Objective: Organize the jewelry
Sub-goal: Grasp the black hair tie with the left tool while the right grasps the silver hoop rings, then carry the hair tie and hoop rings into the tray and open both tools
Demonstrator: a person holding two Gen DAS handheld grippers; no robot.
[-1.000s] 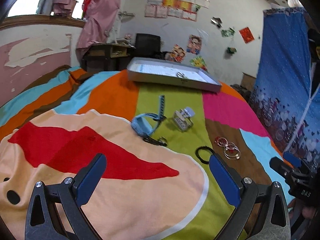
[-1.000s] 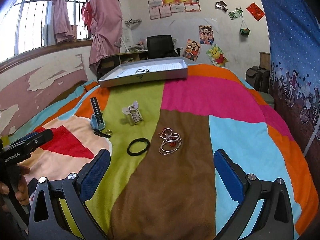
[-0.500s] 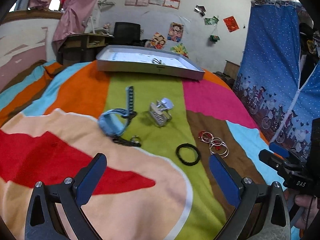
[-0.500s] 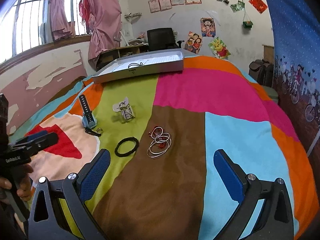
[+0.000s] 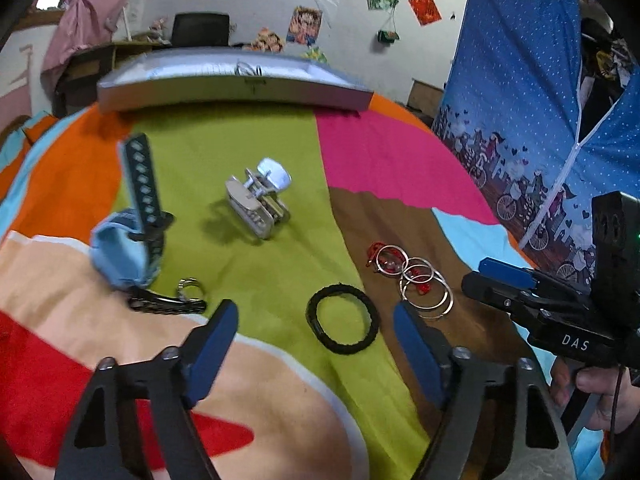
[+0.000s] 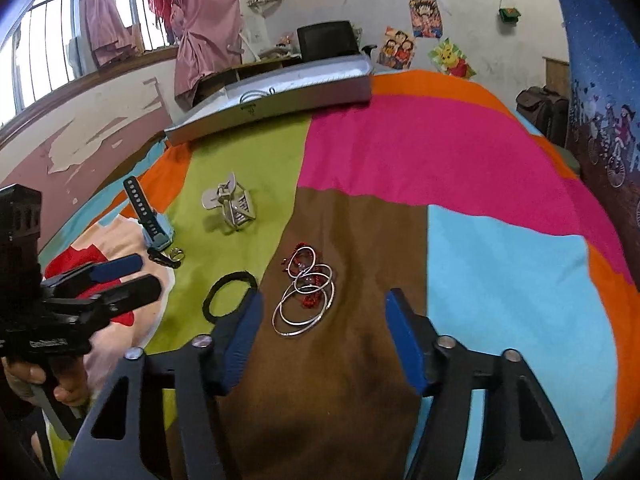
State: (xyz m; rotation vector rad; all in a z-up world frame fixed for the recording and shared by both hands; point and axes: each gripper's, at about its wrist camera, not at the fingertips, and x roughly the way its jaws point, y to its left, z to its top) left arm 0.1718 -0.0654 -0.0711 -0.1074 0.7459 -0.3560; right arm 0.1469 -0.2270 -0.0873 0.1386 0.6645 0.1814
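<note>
A bed covered by a patchwork blanket point(image 5: 260, 152) of bright colour blocks fills both views. At its far edge lies a long, shallow grey tray point(image 5: 224, 90), set well apart from the loose jewelry; a judgement is that it is the collecting place. Inside it only a small silver piece point(image 5: 248, 68) shows, too small to identify.

The jewelry is scattered near the middle of the blanket. On the left, a light blue watch point(image 5: 128, 240) lies with its dark strap pointing away. Right of it, farther off, a silver hair claw clip point(image 5: 258, 202) rests on the green patch. Nearer, a black hair tie point(image 5: 342, 322) lies flat on the green, and just right of it, on the brown patch, sits a cluster of silver bangles point(image 6: 306, 296) mixed with something red. A small ring point(image 5: 191, 286) lies beside a dark piece near the watch.

The left gripper point(image 5: 316, 344) hangs above the hair tie, fingers spread wide, holding nothing. The right gripper point(image 6: 322, 332) hangs just near of the bangles, likewise wide apart and empty. Each seems lined up for a first pick-up.
</note>
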